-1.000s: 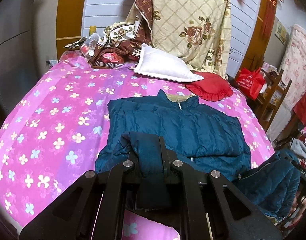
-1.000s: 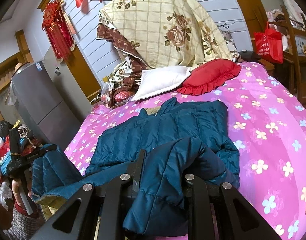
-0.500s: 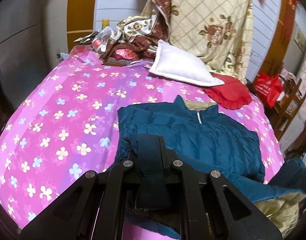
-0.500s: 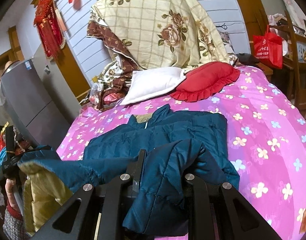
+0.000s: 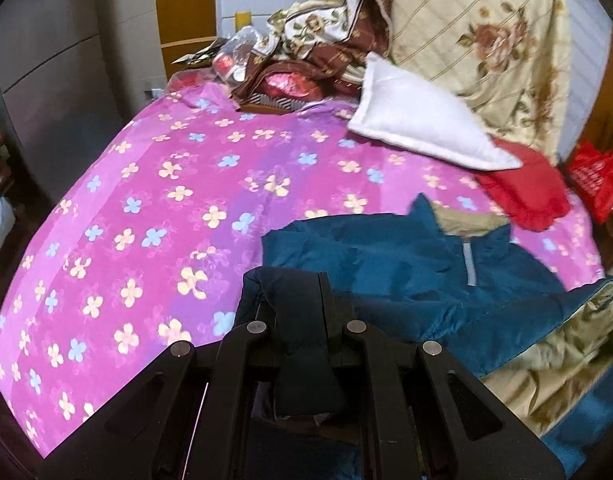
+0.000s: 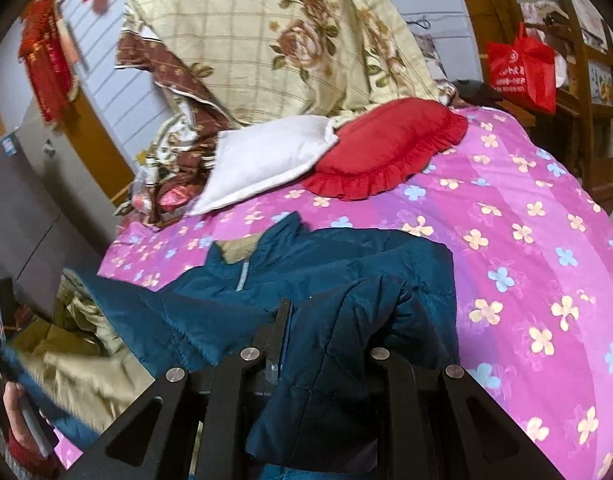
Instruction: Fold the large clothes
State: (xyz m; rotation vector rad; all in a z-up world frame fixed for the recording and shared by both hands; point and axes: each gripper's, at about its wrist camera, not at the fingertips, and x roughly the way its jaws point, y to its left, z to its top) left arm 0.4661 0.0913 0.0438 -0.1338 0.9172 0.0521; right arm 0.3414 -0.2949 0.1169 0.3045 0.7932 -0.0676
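**Tongs and bed, itemised**

Your left tongs (image 5: pixel 294 304) pinch a fold of the teal padded jacket (image 5: pixel 406 264); your right tongs (image 6: pixel 326 320) pinch another bunch of it. The jacket lies collar-up on the bed (image 5: pixel 154 208), its tan lining showing at the lifted hem. Pink flowered cover. At the head: white pillow (image 6: pixel 266 160), red frilled cushion (image 6: pixel 386 144), rose-print quilt (image 6: pixel 290 40). Red bag (image 6: pixel 522 68) on wooden shelving.
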